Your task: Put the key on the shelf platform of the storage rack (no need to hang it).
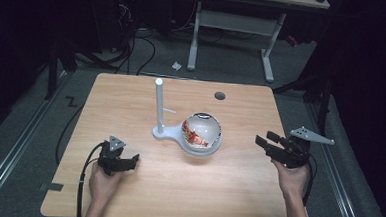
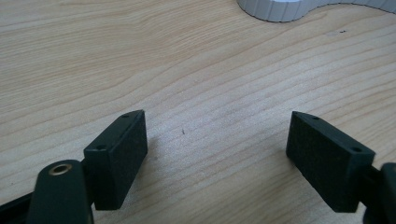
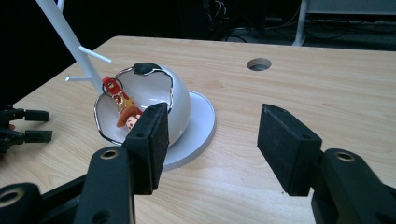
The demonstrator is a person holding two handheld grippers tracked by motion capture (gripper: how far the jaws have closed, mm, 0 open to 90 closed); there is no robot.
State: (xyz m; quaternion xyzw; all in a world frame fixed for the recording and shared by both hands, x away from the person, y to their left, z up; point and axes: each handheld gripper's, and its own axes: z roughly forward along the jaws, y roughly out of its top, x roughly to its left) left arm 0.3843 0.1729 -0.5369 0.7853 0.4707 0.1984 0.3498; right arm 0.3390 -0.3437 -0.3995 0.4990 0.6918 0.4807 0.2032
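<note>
A white bowl [image 1: 206, 131] with a wavy rim sits on the round end of a white stand base [image 1: 165, 134] at the table's middle. Inside it lies a red and orange keychain figure [image 3: 125, 111]. A white post [image 1: 158, 102] with thin side pegs rises from the base's left end. My left gripper [image 1: 134, 161] rests low at the front left, open, nothing between its pads [image 2: 122, 149]. My right gripper [image 1: 262, 141] is held at the right, open and pointing at the bowl [image 3: 159, 100], a short way off it.
The wooden table [image 1: 177, 188] has a round cable hole [image 1: 219, 96] near its far edge. The stand base's edge [image 2: 280, 9] lies just ahead of the left gripper. Beyond the table stand a desk frame and floor cables.
</note>
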